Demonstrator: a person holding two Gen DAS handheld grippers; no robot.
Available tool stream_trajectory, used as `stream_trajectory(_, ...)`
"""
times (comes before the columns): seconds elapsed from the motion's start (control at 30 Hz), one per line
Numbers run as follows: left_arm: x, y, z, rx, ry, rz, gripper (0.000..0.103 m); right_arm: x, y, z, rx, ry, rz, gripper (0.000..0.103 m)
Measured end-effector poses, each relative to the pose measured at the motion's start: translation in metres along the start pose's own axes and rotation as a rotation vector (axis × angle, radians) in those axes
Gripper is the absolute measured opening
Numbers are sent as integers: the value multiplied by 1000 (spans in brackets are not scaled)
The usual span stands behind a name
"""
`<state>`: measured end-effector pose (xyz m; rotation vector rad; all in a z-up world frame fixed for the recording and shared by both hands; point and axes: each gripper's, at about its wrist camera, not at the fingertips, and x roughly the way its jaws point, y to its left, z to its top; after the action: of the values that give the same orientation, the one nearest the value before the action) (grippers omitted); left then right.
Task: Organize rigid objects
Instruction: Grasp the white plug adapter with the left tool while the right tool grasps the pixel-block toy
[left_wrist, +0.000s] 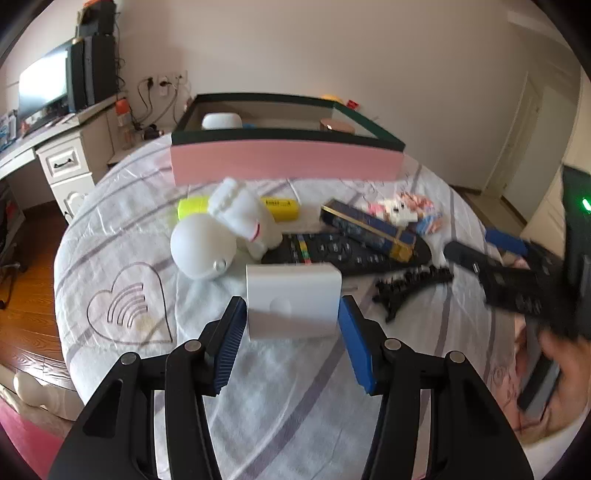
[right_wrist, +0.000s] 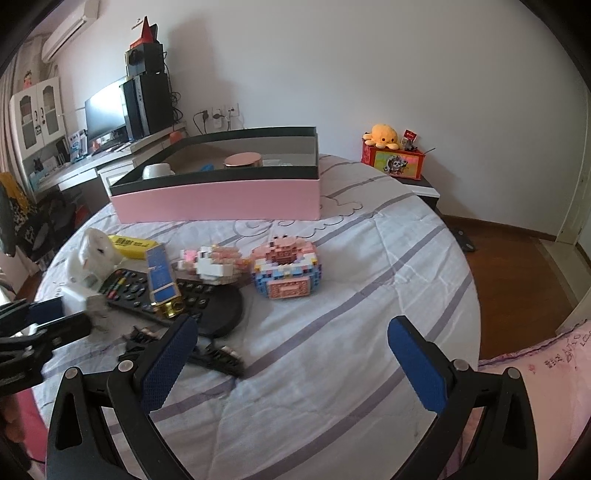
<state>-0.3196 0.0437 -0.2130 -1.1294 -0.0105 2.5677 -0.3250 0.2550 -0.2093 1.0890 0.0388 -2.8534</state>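
On the bed (right_wrist: 332, 295), the left tongs (left_wrist: 291, 314) have their blue pads against both sides of a white box (left_wrist: 293, 299), clenched on it near the bed's left edge beside a white round toy (left_wrist: 201, 245) and a black remote (left_wrist: 332, 251). The right tongs (right_wrist: 291, 354) stand released over bare sheet toward the bed's near edge, nothing between the pads. A pink storage box (right_wrist: 218, 195) with a dark rim sits at the far edge, holding a white cup (right_wrist: 157, 170) and a round copper-lidded tin (right_wrist: 243, 159).
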Motion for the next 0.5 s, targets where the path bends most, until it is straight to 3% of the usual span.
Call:
stream_trajectory(0.2, 11, 1, -2, -10, 14, 37, 65, 23, -8, 16, -22, 33, -21, 103)
stream_trajectory(0.27, 13, 2, -1, -9, 16, 35, 78, 32, -9, 21, -28, 52, 3, 103)
stream_trajectory(0.4, 16, 3, 2, -21, 14, 44, 82, 48, -5, 32, -62, 88, 38, 101)
stream_trajectory(0.5, 20, 3, 4, -10, 17, 74, 82, 57, -3, 36, -80, 115, 73, 77)
